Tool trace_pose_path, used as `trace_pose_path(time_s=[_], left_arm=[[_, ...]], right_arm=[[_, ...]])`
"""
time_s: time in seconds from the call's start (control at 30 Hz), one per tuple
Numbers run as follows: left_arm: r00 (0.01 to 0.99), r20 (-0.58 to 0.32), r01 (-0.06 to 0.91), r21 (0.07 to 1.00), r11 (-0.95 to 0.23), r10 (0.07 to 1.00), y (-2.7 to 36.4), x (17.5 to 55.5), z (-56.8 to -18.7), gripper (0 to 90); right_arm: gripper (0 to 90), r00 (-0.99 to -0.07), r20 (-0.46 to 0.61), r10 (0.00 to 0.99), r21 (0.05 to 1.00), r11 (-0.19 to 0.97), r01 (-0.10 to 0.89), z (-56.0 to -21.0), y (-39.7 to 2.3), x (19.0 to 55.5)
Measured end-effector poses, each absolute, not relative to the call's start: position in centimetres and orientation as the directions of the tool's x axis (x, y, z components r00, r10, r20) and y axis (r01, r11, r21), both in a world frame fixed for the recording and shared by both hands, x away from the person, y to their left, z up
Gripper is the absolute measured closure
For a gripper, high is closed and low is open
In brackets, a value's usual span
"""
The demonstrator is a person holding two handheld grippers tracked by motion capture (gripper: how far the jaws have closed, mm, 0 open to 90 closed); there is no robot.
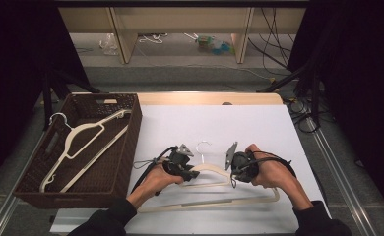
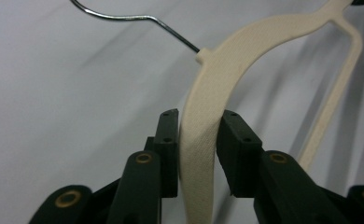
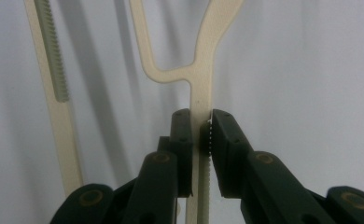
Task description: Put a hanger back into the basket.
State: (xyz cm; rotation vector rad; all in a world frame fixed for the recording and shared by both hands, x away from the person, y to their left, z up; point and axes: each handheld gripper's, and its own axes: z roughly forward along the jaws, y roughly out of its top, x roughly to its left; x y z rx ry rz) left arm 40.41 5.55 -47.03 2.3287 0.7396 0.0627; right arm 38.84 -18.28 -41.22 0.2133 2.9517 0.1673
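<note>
Two handheld grippers are gripping a cream hanger (image 1: 214,173) lying on the white table (image 1: 259,128), lower centre of the high view.

The left gripper (image 2: 196,140) is clamping its curved shoulder, the right gripper (image 3: 201,133) is pinching a thin arm, likely for lifting toward the basket (image 1: 131,142) at left, where another hanger (image 1: 81,147) is lying.

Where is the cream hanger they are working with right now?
In the high view, the cream hanger lies on the white table, right of the basket, between both grippers.
</note>
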Motion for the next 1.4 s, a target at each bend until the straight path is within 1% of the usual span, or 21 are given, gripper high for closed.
trace_pose_path(time_s=[0.03,0.07,0.2,0.37,0.47,0.5,0.8,0.87,0.97,1.03,1.07,1.1,1.2,1.23,1.27,1.33,1.4], left_arm=[[0.818,-0.186,0.517,0.653,-0.554,0.544,5.4,40.2,-47.1,70.7],[0.816,-0.202,0.522,0.661,-0.539,0.542,5.4,40.2,-47.0,71.2],[0.823,-0.235,0.519,0.679,-0.519,0.517,5.8,39.9,-46.5,72.7],[0.839,-0.24,0.499,0.699,-0.512,0.489,6.0,39.6,-46.1,73.8],[0.845,-0.262,0.497,0.707,-0.503,0.466,5.9,39.5,-46.0,73.9],[0.842,-0.282,0.507,0.708,-0.492,0.46,5.8,39.5,-46.0,73.9],[0.84,-0.309,0.515,0.709,-0.481,0.445,5.6,39.7,-46.3,72.8],[0.839,-0.323,0.521,0.711,-0.473,0.438,5.6,39.7,-46.4,71.2],[0.842,-0.312,0.514,0.711,-0.48,0.439,5.6,39.7,-46.4,72.3],[0.845,-0.305,0.508,0.716,-0.478,0.44,5.6,39.5,-46.2,73.5],[0.847,-0.303,0.504,0.717,-0.481,0.436,5.6,39.4,-46.1,73.9],[0.848,-0.309,0.506,0.715,-0.482,0.432,5.6,39.3,-46.0,74.4],[0.856,-0.309,0.496,0.715,-0.492,0.415,5.9,38.9,-45.8,76.5],[0.853,-0.325,0.503,0.721,-0.477,0.408,5.8,38.7,-45.7,77.2],[0.861,-0.313,0.489,0.726,-0.484,0.401,5.8,38.5,-45.5,77.6],[0.864,-0.319,0.485,0.735,-0.474,0.389,5.8,38.2,-45.2,78.4],[0.869,-0.314,0.476,0.74,-0.476,0.382,5.8,38.0,-45.0,78.9]], right_arm=[[79.9,-0.974,-0.167,0.154,0.124,0.983,0.135,-41.2,-18.3,38.8],[80.0,-0.976,-0.169,0.141,0.126,0.985,0.12,-41.2,-18.3,38.8],[80.2,-0.977,-0.172,0.13,0.136,0.985,0.107,-41.0,-18.6,38.7],[80.3,-0.978,-0.169,0.121,0.139,0.986,0.097,-41.1,-18.9,38.6],[80.5,-0.979,-0.161,0.126,0.136,0.985,0.104,-41.4,-19.0,38.4],[80.5,-0.98,-0.16,0.121,0.134,0.986,0.1,-41.4,-19.1,38.5],[80.5,-0.981,-0.145,0.13,0.126,0.986,0.111,-41.7,-19.2,38.4],[80.5,-0.98,-0.143,0.135,0.127,0.985,0.118,-41.7,-19.2,38.3],[80.5,-0.982,-0.145,0.119,0.131,0.986,0.1,-41.7,-19.2,38.4],[80.4,-0.982,-0.145,0.122,0.132,0.986,0.103,-41.7,-19.2,38.4],[80.3,-0.981,-0.137,0.138,0.134,0.984,0.119,-41.7,-19.2,38.3],[79.8,-0.983,-0.133,0.13,0.139,0.984,0.112,-41.7,-19.3,38.5],[75.8,-0.972,-0.109,0.208,0.196,0.963,0.184,-41.3,-19.9,38.7],[73.6,-0.969,-0.097,0.229,0.211,0.956,0.205,-41.2,-20.1,38.7],[72.7,-0.963,-0.066,0.262,0.253,0.938,0.238,-40.9,-20.2,38.6],[70.3,-0.959,-0.056,0.278,0.305,0.919,0.249,-40.0,-20.7,38.7],[65.1,-0.947,-0.052,0.317,0.367,0.888,0.277,-39.3,-21.0,38.8]])
